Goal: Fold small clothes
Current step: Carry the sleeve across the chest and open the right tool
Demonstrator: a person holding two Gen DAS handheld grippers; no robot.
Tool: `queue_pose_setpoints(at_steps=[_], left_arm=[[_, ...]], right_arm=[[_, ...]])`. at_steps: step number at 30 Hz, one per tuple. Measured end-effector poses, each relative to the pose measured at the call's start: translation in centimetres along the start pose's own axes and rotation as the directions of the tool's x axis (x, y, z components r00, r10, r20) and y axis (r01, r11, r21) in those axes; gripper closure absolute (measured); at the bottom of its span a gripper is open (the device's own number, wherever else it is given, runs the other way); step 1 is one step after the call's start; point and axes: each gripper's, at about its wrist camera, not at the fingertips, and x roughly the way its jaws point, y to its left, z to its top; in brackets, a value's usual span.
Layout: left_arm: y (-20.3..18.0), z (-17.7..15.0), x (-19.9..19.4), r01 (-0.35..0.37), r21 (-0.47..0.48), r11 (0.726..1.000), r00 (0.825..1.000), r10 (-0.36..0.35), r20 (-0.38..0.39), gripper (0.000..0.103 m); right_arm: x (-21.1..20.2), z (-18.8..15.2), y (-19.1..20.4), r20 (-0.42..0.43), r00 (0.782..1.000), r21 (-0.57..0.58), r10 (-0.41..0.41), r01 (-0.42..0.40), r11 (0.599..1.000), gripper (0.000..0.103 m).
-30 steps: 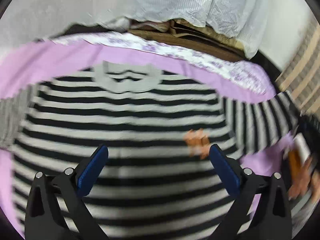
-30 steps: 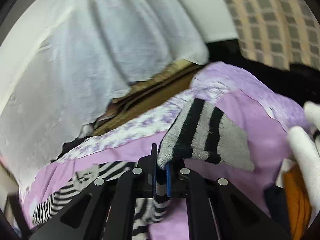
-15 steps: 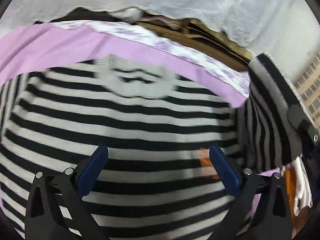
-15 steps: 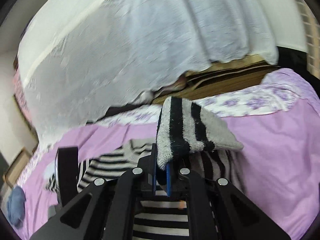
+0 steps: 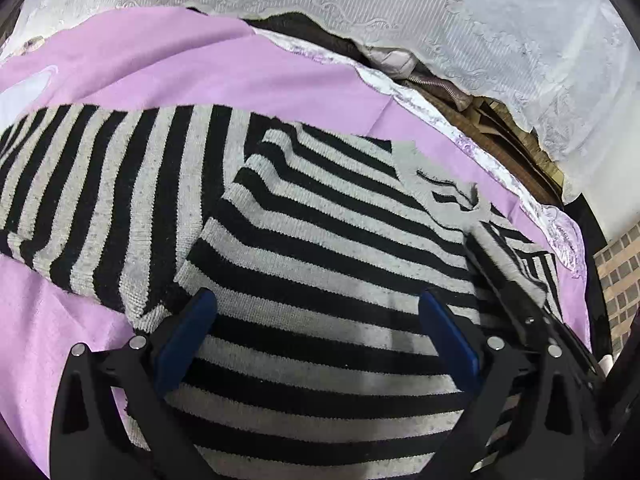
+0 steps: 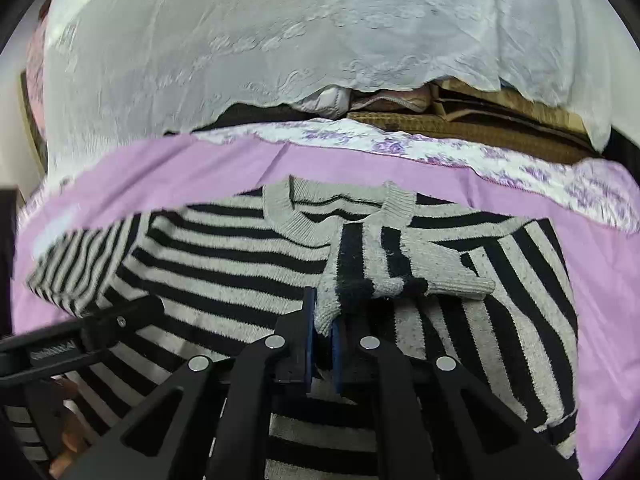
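A black-and-grey striped sweater (image 5: 328,240) lies flat on the purple sheet (image 5: 168,76), with its grey neckband (image 6: 296,216) at the far side. My right gripper (image 6: 324,320) is shut on the cuff of the right sleeve (image 6: 404,268), which is folded in across the chest below the neck. My left gripper (image 5: 318,316) hovers open over the sweater's left side, nothing between its blue pads (image 5: 188,328). The left sleeve (image 5: 100,200) lies spread out to the left. Each gripper shows in the other's view: the right gripper (image 5: 504,280), the left gripper (image 6: 128,314).
A white lace cloth (image 6: 280,40) hangs behind the bed over brown folded mats (image 6: 460,128). The sheet's floral border (image 6: 440,152) runs along the far edge. Checked fabric (image 5: 620,264) shows at the far right. Bare purple sheet lies left (image 5: 48,340) and right (image 6: 608,280) of the sweater.
My right gripper swung down and inward, laying the held sleeve across the sweater's chest. My left gripper shifted left, so the left sleeve has come into its view.
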Motion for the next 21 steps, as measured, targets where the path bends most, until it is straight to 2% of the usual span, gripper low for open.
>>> queue_pose_setpoints(at_steps=[4, 7, 11, 14, 17, 21], left_arm=[[0.2, -0.1, -1.0, -0.010, 0.003, 1.000, 0.999, 0.010, 0.042, 0.005], [1.1, 0.1, -2.3, -0.021, -0.016, 1.000, 0.996, 0.023, 0.087, 0.005], [2.0, 0.3, -2.9, -0.007, -0.043, 0.999, 0.995, 0.011, 0.098, 0.005], [1.5, 0.2, -3.6, -0.028, -0.028, 0.999, 0.994, 0.031, 0.109, 0.005], [1.0, 0.2, -5.2, -0.035, 0.003, 0.999, 0.989, 0.034, 0.144, 0.005], [0.9, -0.1, -7.1, -0.035, 0.032, 0.999, 0.985, 0.029, 0.168, 0.005]], right_arm=[[0.6, 0.0, 1.6, -0.019, 0.999, -0.080, -0.037, 0.036, 0.996, 0.087], [0.7, -0.2, 2.7, -0.036, 0.999, -0.128, -0.029, 0.024, 0.991, 0.063], [0.2, -0.6, 2.8, -0.052, 0.999, -0.141, -0.011, 0.004, 0.990, 0.060], [-0.9, -1.1, 1.1, -0.084, 0.994, -0.048, 0.072, -0.076, 0.996, 0.053], [-2.3, -1.3, -0.9, -0.077, 0.986, 0.055, 0.148, -0.144, 0.988, 0.046], [-4.1, -0.8, -5.1, -0.054, 0.971, 0.246, 0.231, -0.211, 0.946, 0.045]])
